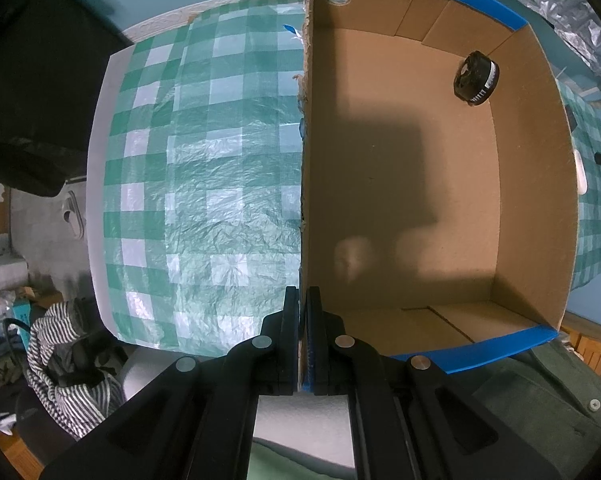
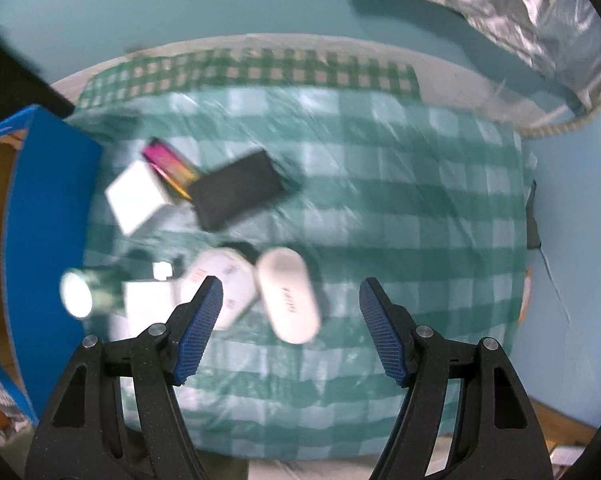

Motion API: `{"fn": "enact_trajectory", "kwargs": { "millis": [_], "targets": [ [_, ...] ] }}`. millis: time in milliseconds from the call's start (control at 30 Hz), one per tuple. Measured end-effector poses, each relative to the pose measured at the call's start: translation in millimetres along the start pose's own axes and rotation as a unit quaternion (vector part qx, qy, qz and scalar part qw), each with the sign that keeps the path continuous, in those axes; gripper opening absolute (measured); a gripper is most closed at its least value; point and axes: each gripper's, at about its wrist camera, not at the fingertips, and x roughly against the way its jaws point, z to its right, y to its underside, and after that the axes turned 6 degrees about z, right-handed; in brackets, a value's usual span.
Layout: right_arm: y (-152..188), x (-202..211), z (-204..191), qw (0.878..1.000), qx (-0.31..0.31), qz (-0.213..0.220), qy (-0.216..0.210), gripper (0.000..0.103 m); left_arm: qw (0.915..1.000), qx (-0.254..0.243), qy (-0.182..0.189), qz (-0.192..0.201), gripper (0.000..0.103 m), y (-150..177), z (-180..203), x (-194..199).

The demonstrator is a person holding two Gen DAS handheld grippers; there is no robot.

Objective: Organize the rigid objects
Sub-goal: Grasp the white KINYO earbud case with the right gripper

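My left gripper [image 1: 303, 296] is shut on the left wall of an open cardboard box [image 1: 532, 200] with blue rims. Inside the box, a black round object [image 1: 475, 76] lies at the far right corner. My right gripper [image 2: 290, 281] stands open above the checked tablecloth, nothing between its pads. Just below and ahead of it lie a white oval case [image 2: 288, 300] and a round white container [image 2: 228, 276]. Farther left are a white cube [image 2: 148, 300] and a small shiny-topped can [image 2: 88, 292]. Beyond them lie a black pouch [image 2: 236, 190], a pink-and-yellow box [image 2: 168, 168] and a white box [image 2: 138, 196]. The view is blurred.
The box's blue outer wall [image 2: 48, 220] stands left of the loose objects. A silver foil bag [image 2: 500, 12] lies past the table's far right edge. Left of the box is bare green-checked cloth [image 1: 204, 168]. A striped cloth [image 1: 68, 364] hangs below the table's near left corner.
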Motion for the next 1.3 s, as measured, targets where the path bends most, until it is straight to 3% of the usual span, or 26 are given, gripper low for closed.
{"fn": "enact_trajectory", "kwargs": {
  "millis": [300,633,900,1233,1300],
  "targets": [
    [22.7,-36.7,4.5,0.999,0.039,-0.035,-0.011,0.072,1.0,0.003,-0.001,0.001,0.003,-0.3,-0.1,0.2],
    [26.9,-54.5,-4.7,0.997,0.057,-0.046,-0.005,0.071,1.0,0.005,-0.003,0.0,0.003,1.1,-0.9,1.4],
    [27.7,-61.1,-8.5,0.997,0.046,-0.06,-0.008,0.038,1.0,0.004,-0.004,0.0,0.003,1.4,-0.5,1.4],
    [31.3,-59.2,0.0,0.998,0.02,-0.063,-0.007,0.038,1.0,0.001,-0.003,-0.001,0.003,1.6,0.2,1.1],
    [26.4,-60.8,0.6,0.998,0.021,-0.062,-0.006,0.042,1.0,0.001,-0.002,-0.001,0.003,1.6,0.1,0.9]
  ]
}}
